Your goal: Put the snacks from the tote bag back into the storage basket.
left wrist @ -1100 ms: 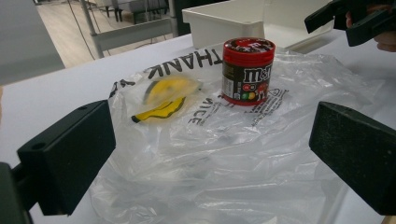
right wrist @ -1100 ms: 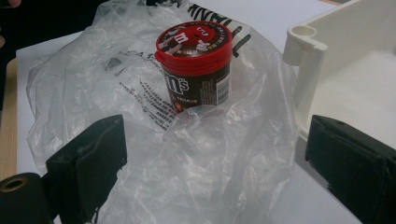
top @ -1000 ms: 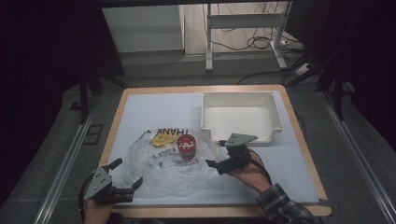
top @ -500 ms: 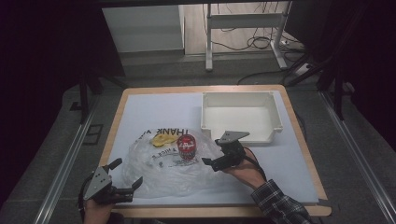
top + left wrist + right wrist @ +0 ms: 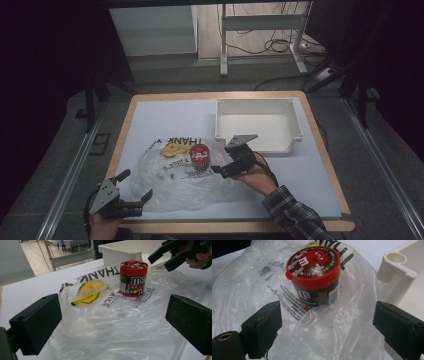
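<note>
A red-lidded M&M's tub (image 5: 200,156) (image 5: 133,277) (image 5: 314,277) stands upright on a crumpled clear plastic bag (image 5: 170,185) printed "THANK YOU". A yellow item (image 5: 175,148) (image 5: 90,291) lies inside the bag, left of the tub. My right gripper (image 5: 221,170) (image 5: 329,322) (image 5: 158,263) sits just right of the tub and points at it. Its jaws have just closed a little but are still open, with loose bag film between them that the pads do not press. My left gripper (image 5: 136,186) (image 5: 112,320) rests open at the bag's near left edge, holding nothing.
A white tray (image 5: 295,125) (image 5: 397,267) stands at the back right of the white board, close behind my right gripper. The board's wooden front edge (image 5: 225,226) runs just below the bag. Dark floor and metal rails surround the table.
My right gripper has moved left, closer to the tub. The left gripper, the bag and the tub have stayed where they were.
</note>
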Tool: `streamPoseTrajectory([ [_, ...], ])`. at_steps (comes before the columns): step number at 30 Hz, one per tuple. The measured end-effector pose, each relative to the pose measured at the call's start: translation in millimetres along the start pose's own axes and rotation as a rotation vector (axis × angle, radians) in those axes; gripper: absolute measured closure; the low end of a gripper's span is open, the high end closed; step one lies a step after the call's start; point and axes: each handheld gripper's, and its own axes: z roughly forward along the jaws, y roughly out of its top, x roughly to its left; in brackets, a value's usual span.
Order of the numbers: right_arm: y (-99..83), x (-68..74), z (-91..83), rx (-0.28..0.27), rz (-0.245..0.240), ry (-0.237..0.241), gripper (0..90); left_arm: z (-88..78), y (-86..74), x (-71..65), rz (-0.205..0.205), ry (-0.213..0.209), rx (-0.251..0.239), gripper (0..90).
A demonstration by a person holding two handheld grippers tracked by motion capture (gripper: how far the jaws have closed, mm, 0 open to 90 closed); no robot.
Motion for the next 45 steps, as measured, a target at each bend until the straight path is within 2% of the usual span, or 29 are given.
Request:
streamPoseTrajectory([
  [4,4.2,-0.2,2.8,0.017,-0.008,-0.002,8.9,0.0,0.1,-0.2,0.001,0.000,0.000,0.3],
  [12,14.9,3.1,10.9,0.065,-0.053,-0.010,12.5,-0.1,0.1,-0.2,0.003,0.000,0.000,0.3],
  [23,29.0,7.7,24.7,0.146,-0.082,-0.007,17.1,-0.1,0.0,-0.4,0.006,0.002,0.001,0.4],
  [24,31.6,8.9,28.0,0.165,-0.087,-0.008,17.6,0.0,0.0,-0.5,0.006,0.001,0.002,0.4],
  [36,45.8,12.6,46.1,0.230,-0.116,0.002,18.2,-0.1,0.1,-0.6,0.008,0.002,0.002,0.5],
  [45,51.3,14.7,58.2,0.273,-0.142,-0.011,18.4,-0.1,0.0,-0.6,0.008,0.001,0.001,0.5],
])
